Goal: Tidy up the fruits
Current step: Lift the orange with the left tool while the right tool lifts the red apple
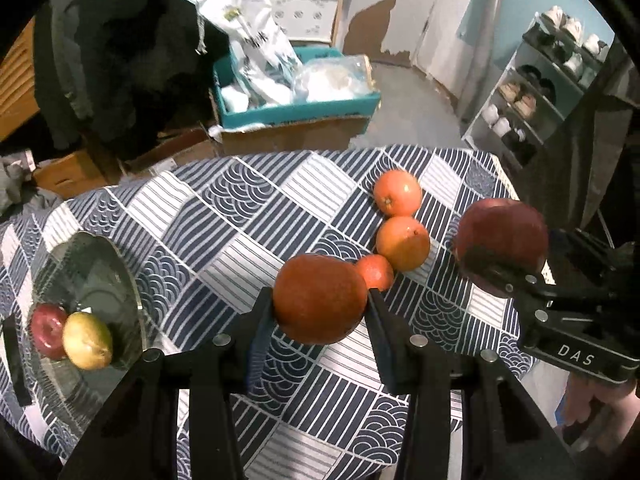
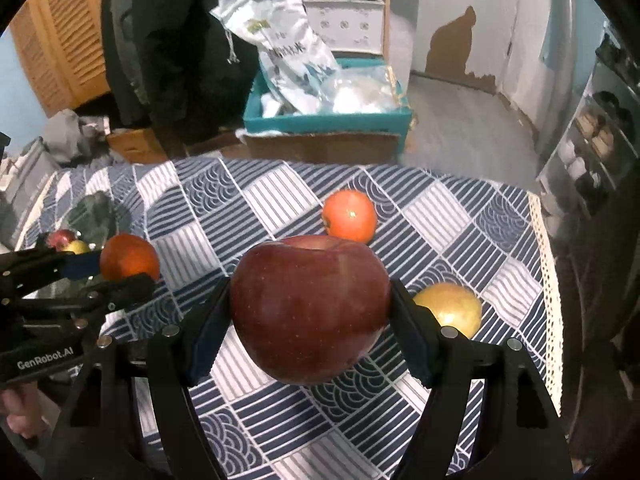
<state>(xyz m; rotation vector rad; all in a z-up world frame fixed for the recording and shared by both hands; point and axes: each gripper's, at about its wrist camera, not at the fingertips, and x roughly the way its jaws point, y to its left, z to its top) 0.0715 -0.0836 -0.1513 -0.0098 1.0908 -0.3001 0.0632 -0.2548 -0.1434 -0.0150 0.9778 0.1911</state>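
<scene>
Black jaws of the left gripper (image 1: 320, 312) pinch a dark orange (image 1: 320, 304), lifted clear of the blue patterned tablecloth (image 1: 248, 240). Beside it the right gripper (image 2: 310, 308) clamps a big red apple (image 2: 310, 308), also off the cloth. Three oranges (image 1: 402, 242) lie in a line toward the table's far right corner. Near the left edge, a glass plate (image 1: 100, 264) holds a small red apple (image 1: 46, 330) touching a yellow pear (image 1: 88, 340).

Dim indoor light; glare on the glass plate (image 1: 120, 280); fisheye bending and dark corners; background slightly blurred, perhaps by motion.
</scene>
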